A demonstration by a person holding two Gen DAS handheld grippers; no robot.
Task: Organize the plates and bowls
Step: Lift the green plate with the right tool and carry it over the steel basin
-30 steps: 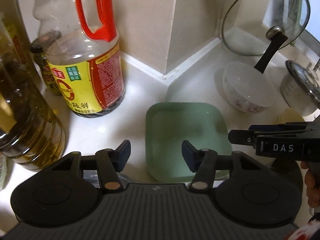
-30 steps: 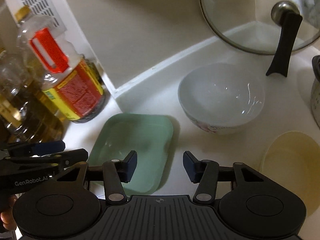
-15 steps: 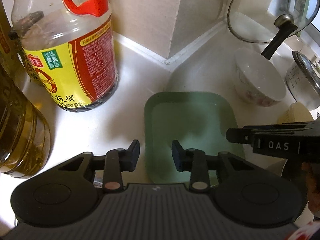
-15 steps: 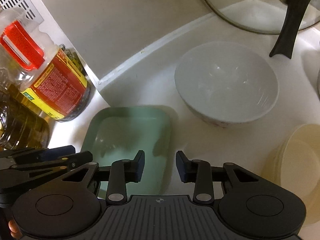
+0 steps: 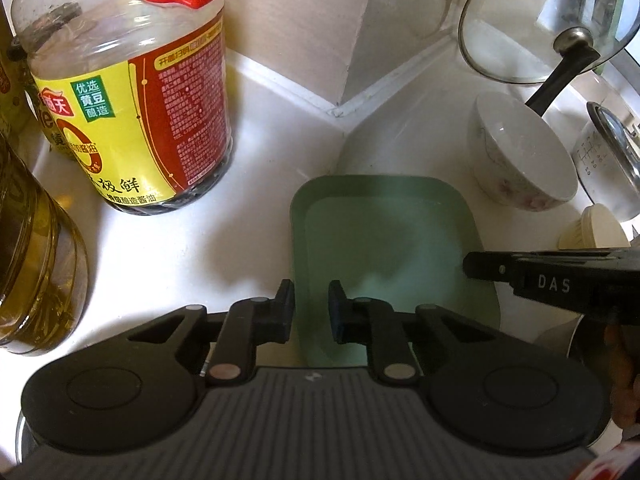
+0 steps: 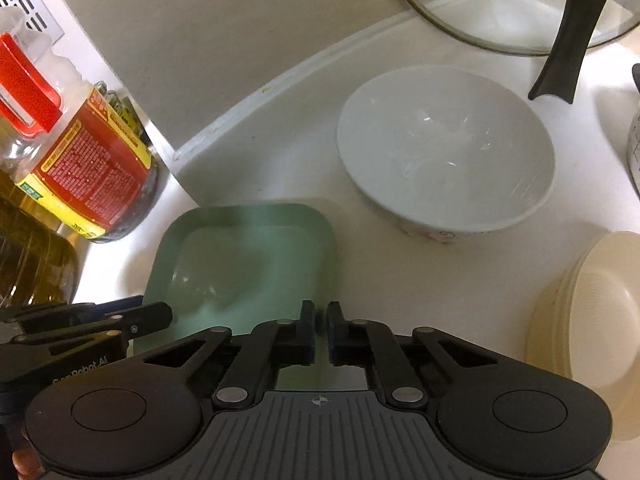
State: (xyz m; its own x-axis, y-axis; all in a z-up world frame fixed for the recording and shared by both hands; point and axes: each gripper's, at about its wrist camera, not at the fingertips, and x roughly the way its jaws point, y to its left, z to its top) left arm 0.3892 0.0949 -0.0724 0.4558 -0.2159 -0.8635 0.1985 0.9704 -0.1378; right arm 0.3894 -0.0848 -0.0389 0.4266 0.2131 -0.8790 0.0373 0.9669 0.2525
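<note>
both tongs have just closed on the green plate (image 5: 384,240) lying flat on the table (image 5: 200,248): left tongs (image 5: 311,312) clamp its left rim, right tongs (image 6: 320,334) its right rim. looks like the pickup step, so next they need to lift evenly toward the white bowl (image 6: 444,152).

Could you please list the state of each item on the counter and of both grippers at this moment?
Green plate: flat on the counter, empty, gripped on both side rims.
Left gripper: jaws closed on the plate's left rim.
Right gripper: jaws closed on the plate's right rim.
White bowl: upright, empty.
Cream plates: stacked.
Glass lid: leaning against the wall.
Soy sauce bottle: upright, nearly empty.
</note>
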